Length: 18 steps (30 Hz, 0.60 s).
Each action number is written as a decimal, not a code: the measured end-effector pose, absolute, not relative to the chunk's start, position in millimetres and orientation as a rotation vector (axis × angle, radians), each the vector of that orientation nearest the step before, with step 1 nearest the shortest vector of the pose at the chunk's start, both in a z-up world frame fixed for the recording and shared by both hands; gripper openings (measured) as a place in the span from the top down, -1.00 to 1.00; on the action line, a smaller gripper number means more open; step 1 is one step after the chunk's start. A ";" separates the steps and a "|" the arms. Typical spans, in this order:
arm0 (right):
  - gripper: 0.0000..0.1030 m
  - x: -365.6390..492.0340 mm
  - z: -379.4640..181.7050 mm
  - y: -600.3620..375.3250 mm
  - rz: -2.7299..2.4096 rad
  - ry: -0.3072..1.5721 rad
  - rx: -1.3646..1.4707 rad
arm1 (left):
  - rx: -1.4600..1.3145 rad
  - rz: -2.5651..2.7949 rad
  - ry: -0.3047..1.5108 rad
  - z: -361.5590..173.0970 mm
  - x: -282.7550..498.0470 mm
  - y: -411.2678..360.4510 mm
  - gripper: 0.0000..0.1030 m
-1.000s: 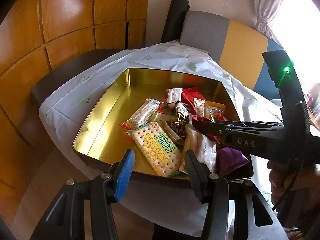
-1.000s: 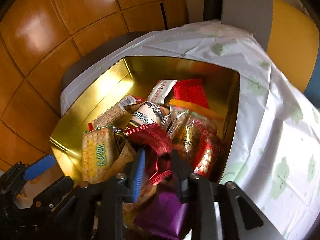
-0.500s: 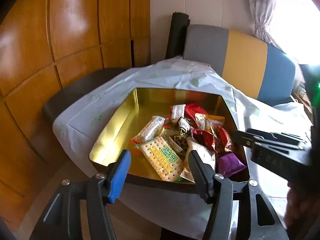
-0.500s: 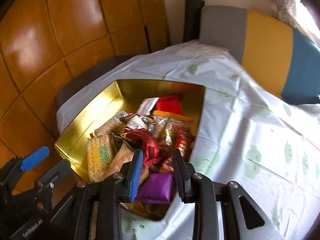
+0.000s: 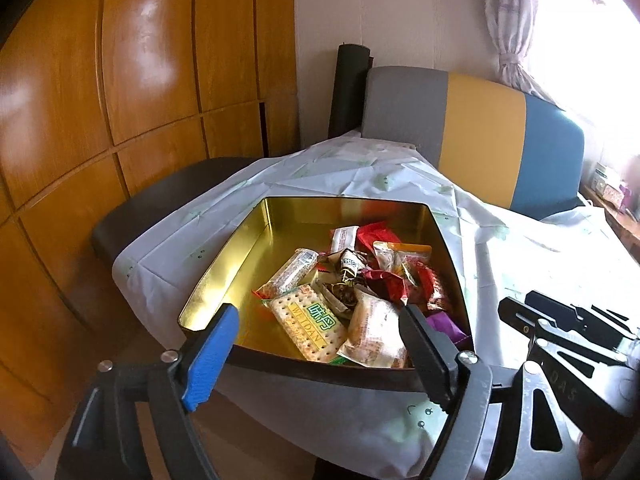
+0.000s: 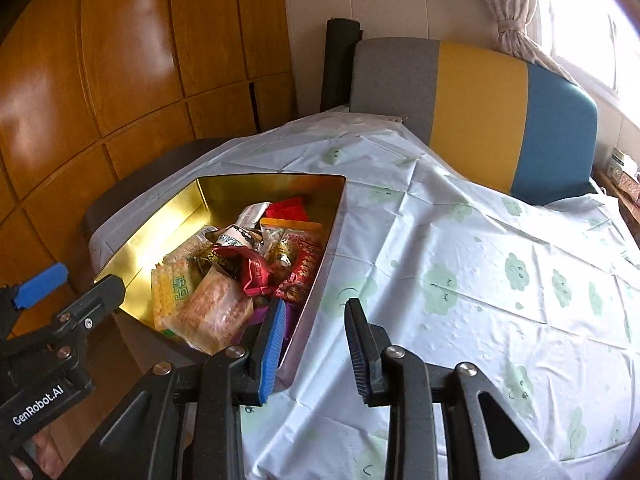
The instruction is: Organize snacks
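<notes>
Both claws hang over the near edge of the desk with nothing in them. From the left wrist, the left claw (image 5: 316,344) is spreading its jaws, blue pad on one side and black on the other, framing the near wall of a gold tin (image 5: 224,280) without touching it. Inside the tin, snacks are heaped toward its right side: a cracker pack (image 5: 308,326) with green and yellow lettering, a pale pastry pack (image 5: 374,332), a red wrapper (image 5: 386,282) and a purple packet (image 5: 446,326). From the right wrist, the right claw (image 6: 316,344) stands released, its jaws a narrow gap apart, above the tin's near right corner and the tablecloth (image 6: 480,248), white with green cloud faces, that covers the desk. The tin (image 6: 168,216) sits near the desk's left edge.
</notes>
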State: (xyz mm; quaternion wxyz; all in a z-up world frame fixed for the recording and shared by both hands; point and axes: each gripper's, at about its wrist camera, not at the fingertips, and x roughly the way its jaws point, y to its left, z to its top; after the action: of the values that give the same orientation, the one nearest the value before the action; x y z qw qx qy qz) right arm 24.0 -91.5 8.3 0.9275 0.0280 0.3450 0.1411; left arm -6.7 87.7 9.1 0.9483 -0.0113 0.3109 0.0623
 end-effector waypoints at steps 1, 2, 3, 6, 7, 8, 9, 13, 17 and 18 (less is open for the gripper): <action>0.40 22.8 7.9 -91.5 0.293 0.708 0.058 | -0.021 0.128 0.632 9.2 -7.6 86.8 -0.61; 0.40 21.4 7.9 -91.3 0.294 0.708 0.056 | -0.018 0.130 0.632 9.4 -7.8 86.1 -0.61; 0.40 20.6 8.1 -91.3 0.294 0.705 0.053 | -0.015 0.130 0.633 9.7 -8.3 85.5 -0.61; 0.40 18.1 7.9 -92.0 0.290 0.703 0.051 | -0.011 0.133 0.631 10.1 -8.6 84.4 -0.61; 0.40 17.3 8.1 -92.6 0.289 0.701 0.052 | -0.011 0.133 0.631 10.1 -9.1 84.2 -0.62; 0.40 17.2 8.2 -93.0 0.289 0.701 0.052 | -0.013 0.132 0.631 10.1 -9.5 84.3 -0.62; 0.40 17.4 8.1 -92.9 0.291 0.704 0.053 | -0.017 0.129 0.629 10.3 -9.8 84.8 -0.62; 0.40 16.4 7.9 -93.7 0.293 0.704 0.054 | -0.019 0.131 0.628 11.2 -10.0 85.7 -0.62; 0.40 15.1 7.6 -92.3 0.289 0.702 0.042 | -0.015 0.139 0.631 11.0 -9.4 86.2 -0.63; 0.40 15.0 7.7 -91.9 0.290 0.702 0.041 | -0.014 0.141 0.634 10.7 -8.9 86.2 -0.64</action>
State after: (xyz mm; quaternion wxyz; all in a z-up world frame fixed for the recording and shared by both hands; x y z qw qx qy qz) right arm 15.0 -91.9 7.7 0.9286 0.0200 0.3425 0.1413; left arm -8.9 86.2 10.7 0.9477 -0.0067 0.3114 0.0692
